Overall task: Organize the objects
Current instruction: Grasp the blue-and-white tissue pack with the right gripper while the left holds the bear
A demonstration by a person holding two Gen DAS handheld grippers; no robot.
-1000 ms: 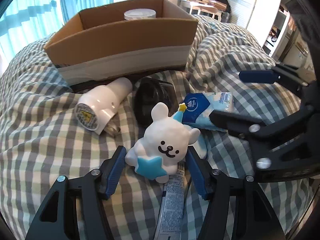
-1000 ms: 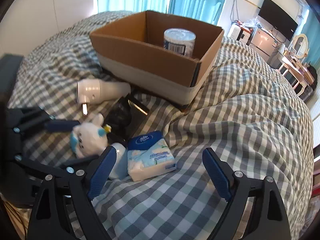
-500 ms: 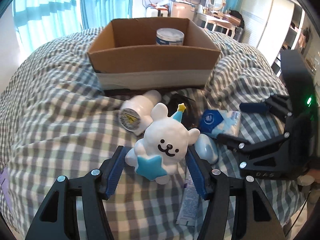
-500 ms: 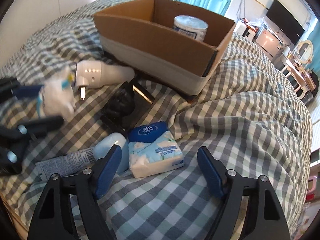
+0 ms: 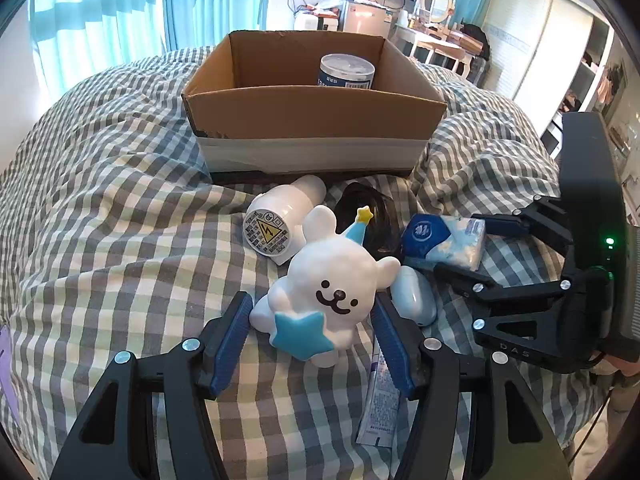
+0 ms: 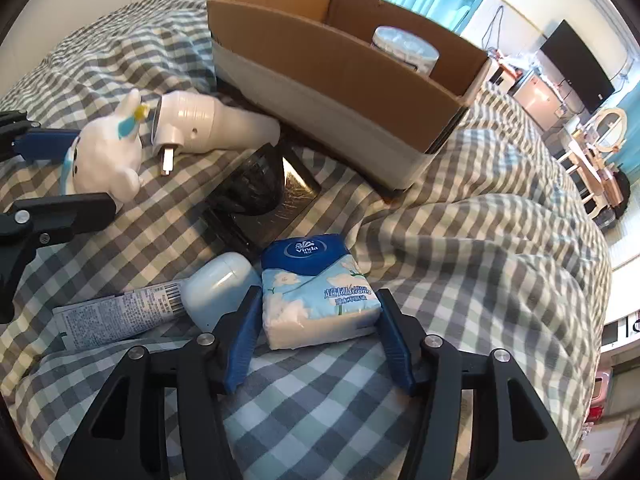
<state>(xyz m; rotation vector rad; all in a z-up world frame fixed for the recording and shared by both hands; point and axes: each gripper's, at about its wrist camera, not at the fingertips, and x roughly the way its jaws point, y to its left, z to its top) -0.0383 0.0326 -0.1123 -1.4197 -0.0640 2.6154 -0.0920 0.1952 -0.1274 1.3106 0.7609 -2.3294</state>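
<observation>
My left gripper [image 5: 310,326] is clamped on the white bear toy [image 5: 326,294], its blue pads against the toy's sides, and the toy looks lifted off the checked blanket [image 5: 120,240]. At twelve o'clock from the toy sits the cardboard box [image 5: 316,120] with a round tub [image 5: 346,71] inside. A white plug adapter [image 5: 280,220] lies at eleven o'clock, just in front of the box.

My right gripper [image 6: 318,336] straddles the tissue pack [image 6: 318,292]; the fingers are spread to either side of it, and I cannot tell whether the pads touch. At nine o'clock from the pack lie a pale blue case [image 6: 218,286] and a tube [image 6: 116,314]. A dark packet [image 6: 256,196] lies at eleven o'clock.
</observation>
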